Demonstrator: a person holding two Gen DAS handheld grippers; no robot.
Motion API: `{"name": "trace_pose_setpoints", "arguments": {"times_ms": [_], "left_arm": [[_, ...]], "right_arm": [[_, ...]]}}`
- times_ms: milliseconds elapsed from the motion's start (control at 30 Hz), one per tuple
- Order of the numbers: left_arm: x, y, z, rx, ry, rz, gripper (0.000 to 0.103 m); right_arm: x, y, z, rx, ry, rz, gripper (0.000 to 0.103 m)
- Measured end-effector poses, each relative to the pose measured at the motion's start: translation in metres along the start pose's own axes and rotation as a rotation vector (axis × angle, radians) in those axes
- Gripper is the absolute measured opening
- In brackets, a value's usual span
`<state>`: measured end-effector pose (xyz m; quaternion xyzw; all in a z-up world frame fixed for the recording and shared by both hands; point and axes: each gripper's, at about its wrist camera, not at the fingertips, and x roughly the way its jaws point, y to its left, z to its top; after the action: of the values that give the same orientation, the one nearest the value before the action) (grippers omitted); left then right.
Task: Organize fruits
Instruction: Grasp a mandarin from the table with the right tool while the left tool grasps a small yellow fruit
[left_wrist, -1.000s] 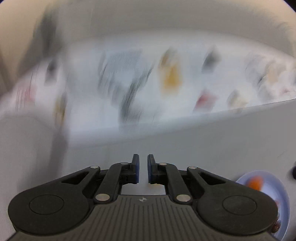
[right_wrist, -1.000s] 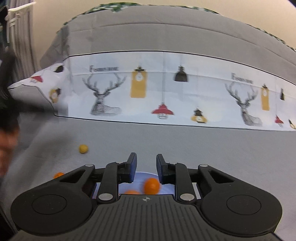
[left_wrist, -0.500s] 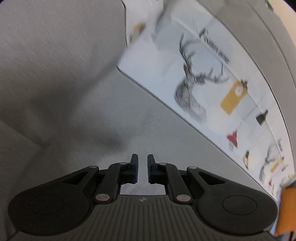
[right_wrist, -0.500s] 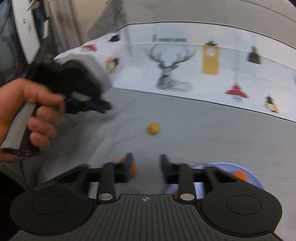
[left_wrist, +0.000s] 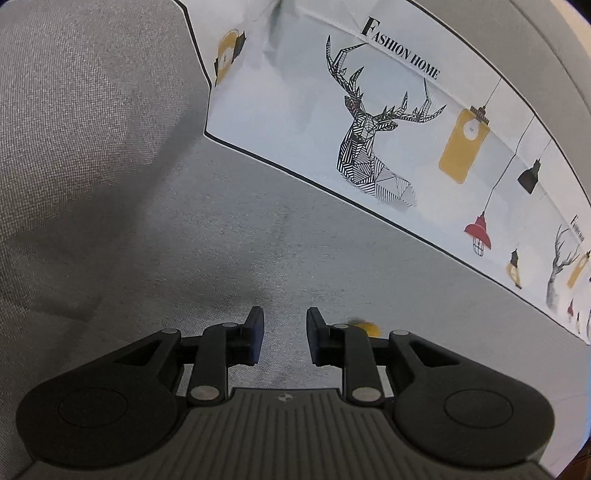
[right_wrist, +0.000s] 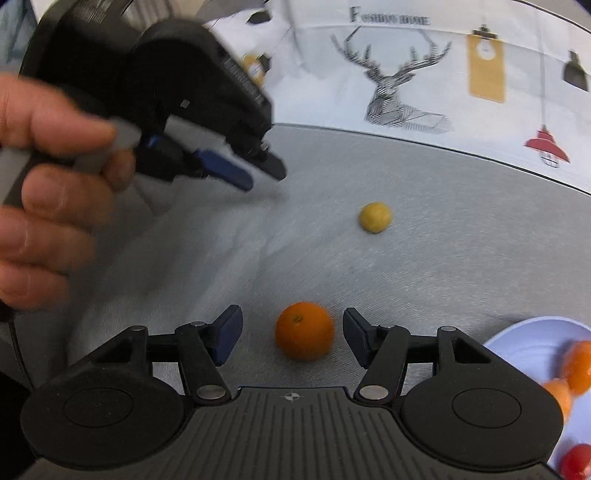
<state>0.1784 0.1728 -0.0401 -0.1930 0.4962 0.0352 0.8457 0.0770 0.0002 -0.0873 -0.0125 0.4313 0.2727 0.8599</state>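
The right claw (right_wrist: 291, 339) hangs low over the grey cloth (right_wrist: 443, 240), its jaws spread wide with an orange (right_wrist: 304, 335) sitting between them, touching neither finger. The orange rests on the cloth, gaps showing on both sides. Farther ahead and a little to the right lies a small yellow fruit (right_wrist: 374, 217), well apart from the orange. At the lower right edge a pale blue plate (right_wrist: 524, 336) holds several orange fruits (right_wrist: 580, 365) and a red one (right_wrist: 576, 461), blurred.

In the right wrist view the left claw (right_wrist: 255, 173) comes in from the upper left, tilted downward toward the cloth, with the person's left hand (right_wrist: 48, 206) wrapped around its grey handle. Its blue-padded fingers stand apart, released and empty.

From the left wrist view the left claw (left_wrist: 284, 339) points down at bare grey cloth (left_wrist: 221, 221), jaws moderately parted with nothing between them. The yellow fruit (left_wrist: 365, 328) peeks out just behind its right finger, partly hidden. Beyond runs a white band of fabric (left_wrist: 295, 110) printed with a deer, lamps and "FASHION HOME".
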Motion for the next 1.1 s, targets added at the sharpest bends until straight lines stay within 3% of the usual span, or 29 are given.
{"name": "trace_pose_setpoints", "arguments": {"times_ms": [33,100,133,233,367,500,667,833,933,1033,1100], "left_arm": [[0.002,-0.002,0.001,0.005,0.001,0.003,0.026],[0.003,-0.005,0.0,0.022,0.001,0.013,0.026],[0.005,-0.007,0.0,0.031,0.002,0.016,0.026],[0.008,-0.017,-0.001,0.069,0.005,-0.001,0.026],[0.015,-0.041,-0.007,0.156,0.027,-0.095,0.027],[0.028,-0.066,-0.013,0.227,0.03,-0.102,0.047],[0.052,-0.082,-0.017,0.324,0.038,-0.029,0.047],[0.068,-0.087,-0.019,0.363,0.061,-0.022,0.046],[0.07,-0.093,-0.023,0.413,0.054,-0.011,0.04],[0.07,-0.097,-0.026,0.447,0.049,-0.004,0.027],[0.071,-0.097,-0.028,0.455,0.047,0.003,0.027]], "right_arm": [[0.002,0.001,-0.001,-0.013,0.005,-0.004,0.059],[0.005,0.002,-0.003,-0.03,0.016,-0.018,0.04],[0.005,0.001,-0.003,-0.038,0.019,-0.03,0.036],[-0.001,-0.004,-0.004,-0.025,0.015,-0.02,0.036],[-0.008,-0.012,-0.006,-0.03,0.035,-0.07,0.036],[-0.009,-0.023,-0.008,0.007,0.05,-0.067,0.036],[-0.008,-0.021,-0.008,-0.004,0.055,-0.075,0.036],[-0.005,-0.018,-0.005,-0.011,0.058,-0.072,0.036],[-0.006,-0.019,-0.005,-0.013,0.058,-0.072,0.036],[-0.007,-0.02,-0.005,-0.013,0.058,-0.069,0.036],[-0.008,-0.02,-0.004,-0.012,0.053,-0.065,0.036]]}}
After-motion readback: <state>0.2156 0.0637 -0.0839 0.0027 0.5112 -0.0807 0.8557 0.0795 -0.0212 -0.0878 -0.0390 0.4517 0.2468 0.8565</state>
